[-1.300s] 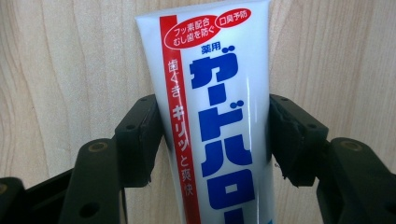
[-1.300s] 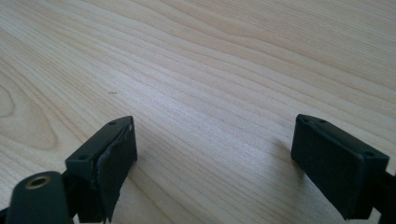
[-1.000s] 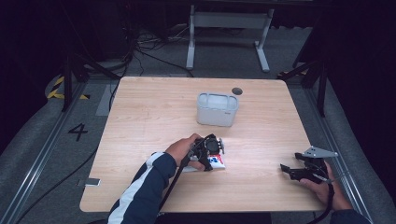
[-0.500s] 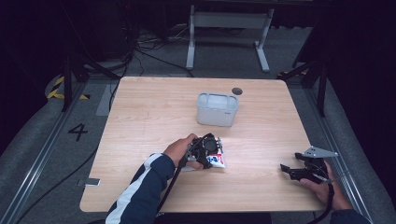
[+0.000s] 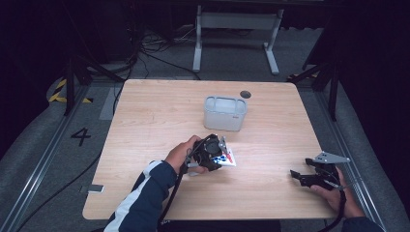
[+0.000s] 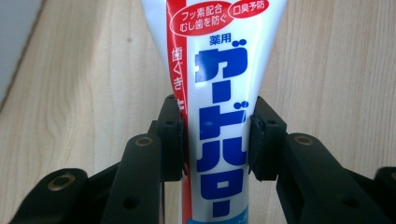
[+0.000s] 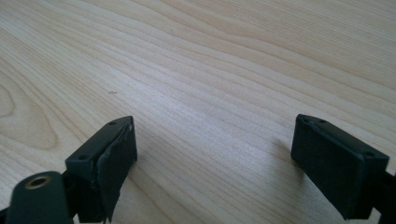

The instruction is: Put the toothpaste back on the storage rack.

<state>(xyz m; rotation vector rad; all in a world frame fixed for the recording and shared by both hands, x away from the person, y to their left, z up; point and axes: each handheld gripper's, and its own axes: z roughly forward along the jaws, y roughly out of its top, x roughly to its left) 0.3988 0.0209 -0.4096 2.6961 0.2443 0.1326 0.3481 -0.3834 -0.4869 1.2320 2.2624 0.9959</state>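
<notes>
Left gripper view: black pads pinch a white toothpaste tube [image 6: 217, 116] at its narrow waist, bold blue Japanese lettering down its face, a red stripe along one edge. High view: the left gripper [image 5: 218, 155] holds it at the wooden table's [image 5: 159, 116] near middle; the right gripper [image 5: 300, 177], jaws wide and empty, rests near the right edge; beyond stands a grey bin [image 5: 225, 113].

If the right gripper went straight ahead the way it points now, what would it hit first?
Probably the bare wooden table: the open right gripper tilts slightly down at it, with nothing between or ahead of the jaws. Depth is hard to judge.
</notes>
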